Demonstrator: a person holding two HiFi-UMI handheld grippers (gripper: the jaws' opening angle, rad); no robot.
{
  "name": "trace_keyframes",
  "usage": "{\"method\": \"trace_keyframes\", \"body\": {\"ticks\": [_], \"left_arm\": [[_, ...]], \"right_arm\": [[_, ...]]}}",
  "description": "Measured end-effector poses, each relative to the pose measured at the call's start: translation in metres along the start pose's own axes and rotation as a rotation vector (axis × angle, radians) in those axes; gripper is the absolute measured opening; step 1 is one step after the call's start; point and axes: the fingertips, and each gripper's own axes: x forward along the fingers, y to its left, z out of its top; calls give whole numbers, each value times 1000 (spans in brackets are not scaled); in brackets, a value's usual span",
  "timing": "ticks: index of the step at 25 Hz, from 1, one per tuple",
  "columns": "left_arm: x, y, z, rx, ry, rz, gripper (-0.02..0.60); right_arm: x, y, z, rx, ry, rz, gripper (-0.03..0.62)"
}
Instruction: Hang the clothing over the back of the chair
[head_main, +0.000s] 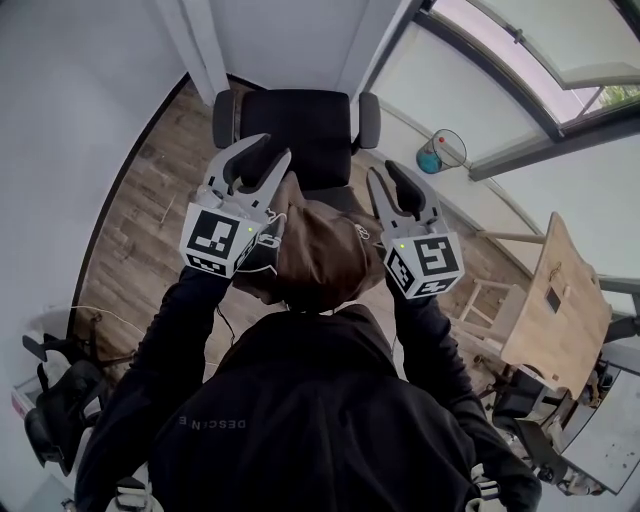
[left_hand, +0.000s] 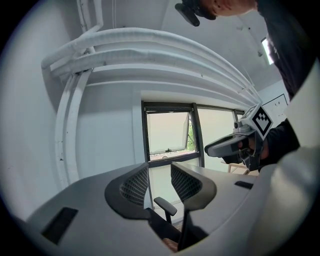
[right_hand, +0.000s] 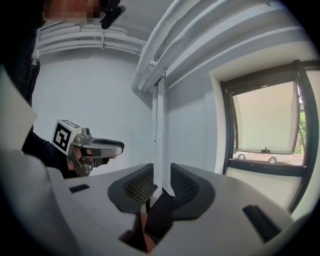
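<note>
The only writing that shows is pale lettering on the front of the person's black top (head_main: 215, 424), which looks like "DESCIN E" and is not fully legible. Each claw carries a cube with black-and-white square markers. Both black-sleeved arms reach forward, side by side. The left claw (head_main: 262, 152) and the right claw (head_main: 384, 172) point roughly level toward the far side, over the black chair (head_main: 300, 125). The brown clothing (head_main: 320, 250) lies draped over the chair's back, near the person, between the two claws. Each claw's jaws stand apart with nothing clamped. Through the left gap show an armrest (left_hand: 166, 205) and a window (left_hand: 167, 132). Below the right gap show dark chair parts and a strip of brown cloth.
</note>
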Motion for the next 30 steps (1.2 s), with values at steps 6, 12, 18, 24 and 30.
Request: {"method": "trace_keyframes", "body": {"ticks": [6, 12, 18, 24, 30], "left_arm": [[-16, -28, 9, -31, -29, -6, 132], [-36, -72, 22, -32, -41, -6, 52], [-74, -118, 35, -43, -64, 31, 20], [-105, -173, 36, -37, -78, 24, 18], [-133, -210, 33, -53, -66, 25, 18]], "right_arm": [[-28, 21, -1, -8, -29, 68, 75], [-68, 31, 6, -17, -88, 127, 8], [-115, 61, 14, -36, -134, 211, 8], [-165, 76, 7, -39, -142, 231, -5], [-199, 92, -4, -27, -147, 243, -5]]}}
